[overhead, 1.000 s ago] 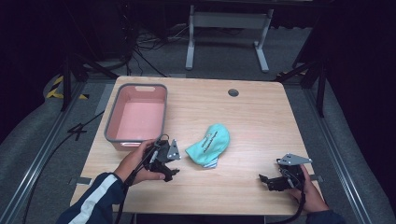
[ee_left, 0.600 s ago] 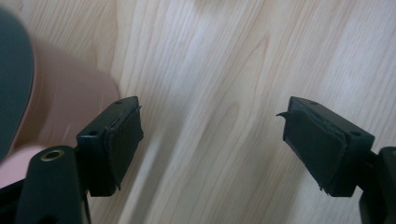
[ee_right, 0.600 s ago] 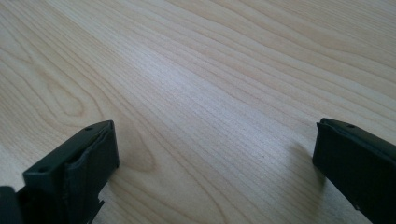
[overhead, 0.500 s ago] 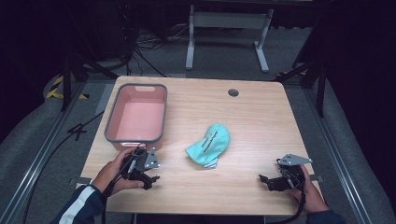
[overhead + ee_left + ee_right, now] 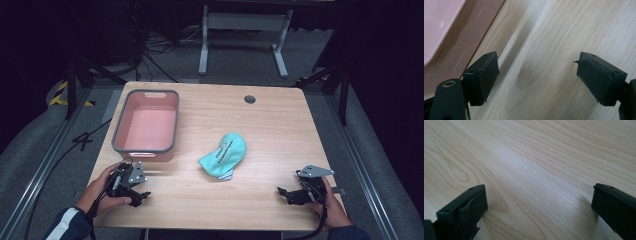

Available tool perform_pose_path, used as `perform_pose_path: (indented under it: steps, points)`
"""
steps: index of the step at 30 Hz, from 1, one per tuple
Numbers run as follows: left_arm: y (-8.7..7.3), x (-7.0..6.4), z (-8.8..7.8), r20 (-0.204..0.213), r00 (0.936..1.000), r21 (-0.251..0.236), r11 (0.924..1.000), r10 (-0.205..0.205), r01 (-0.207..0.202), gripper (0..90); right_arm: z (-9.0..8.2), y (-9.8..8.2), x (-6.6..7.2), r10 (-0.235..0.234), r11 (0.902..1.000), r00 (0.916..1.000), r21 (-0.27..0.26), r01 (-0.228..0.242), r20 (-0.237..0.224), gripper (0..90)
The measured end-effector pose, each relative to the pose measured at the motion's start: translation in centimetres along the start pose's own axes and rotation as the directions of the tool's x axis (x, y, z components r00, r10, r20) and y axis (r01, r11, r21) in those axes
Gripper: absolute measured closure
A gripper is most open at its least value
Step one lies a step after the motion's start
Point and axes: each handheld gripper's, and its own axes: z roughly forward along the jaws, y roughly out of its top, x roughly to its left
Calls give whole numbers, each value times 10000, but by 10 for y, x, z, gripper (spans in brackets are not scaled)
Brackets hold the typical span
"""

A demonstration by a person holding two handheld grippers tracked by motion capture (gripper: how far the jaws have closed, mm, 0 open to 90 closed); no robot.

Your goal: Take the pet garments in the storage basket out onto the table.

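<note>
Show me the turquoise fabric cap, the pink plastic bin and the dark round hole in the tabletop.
turquoise fabric cap (image 5: 224, 156), high view, its crown.
pink plastic bin (image 5: 118, 134), high view, its grey left rim.
dark round hole (image 5: 249, 99), high view, its centre.

Left gripper (image 5: 131, 186) rests on the bench (image 5: 280, 125) near the front-left corner, just in front of the pink bin (image 5: 146, 126) — jaws empty. Teal cap (image 5: 224, 156) lies mid-bench. Right gripper (image 5: 296, 192) sits front-right, well apart from the cap.

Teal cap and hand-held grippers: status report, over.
Left hand-held gripper open, empty. Right hand-held gripper open, empty. Teal cap mid-table, untouched, beside pink bin. Nothing between cap and grippers.
</note>
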Motion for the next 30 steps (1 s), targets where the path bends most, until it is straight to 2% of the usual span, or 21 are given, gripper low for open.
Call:
perform_pose_path:
  steps: [5, 7, 8, 10, 11, 12, 13, 14, 15, 16, 17, 30]
  points:
    - [-19, 5, 2, 190, 9989, -411, 9982, -439, 446, 168, 0, 0, 0, 9, 10000, 10000, -2, -9, -2, 4]
    - [-26, 8, 3, 358, 9959, -766, 9934, -833, 859, 157, 0, 0, 0, -1, 10000, 10000, 3, 1, -2, 4]
    - [-26, 8, 3, 358, 9959, -766, 9934, -833, 859, 157, 0, 0, 0, -1, 10000, 10000, 3, 1, -2, 4]
    - [-38, 13, 4, 724, 9888, -1229, 9826, -1307, 1389, 154, 0, 0, 0, 0, 10000, 10000, -1, 0, -2, 5]
    - [-44, 16, 7, 1018, 9813, -1541, 9720, -1631, 1775, 149, 0, 0, 0, -5, 10000, 10000, 4, 5, -12, 4]
    - [-51, 19, 9, 1416, 9683, -1821, 9561, -2056, 2297, 146, 0, 0, 0, -22, 10000, 10000, 9, 22, -26, 5]
    - [-57, 19, 11, 1317, 9660, -2293, 9412, -2226, 2481, 139, 0, 0, 0, -25, 10000, 10000, 5, 25, -38, 5]
    - [-62, 19, 12, 1337, 9651, -2613, 9313, -2253, 2536, 143, 0, 0, 0, -41, 10000, 10000, 0, 41, -35, 5]
    - [-62, 19, 11, 1254, 9671, -2546, 9350, -2212, 2468, 143, 0, 0, 0, -41, 10000, 10000, 0, 41, -35, 5]
    - [-62, 19, 12, 1242, 9660, -2618, 9315, -2268, 2523, 141, 0, 0, 0, -44, 10000, 10000, 1, 44, -31, 5]
    - [-62, 19, 12, 1251, 9656, -2616, 9312, -2280, 2538, 139, 0, 0, 0, -44, 10000, 10000, -1, 44, -34, 5]
    - [-61, 19, 13, 1223, 9652, -2586, 9315, -2310, 2557, 122, -1, -1, 0, 1, 10000, 10000, 16, -1, 34, 4]
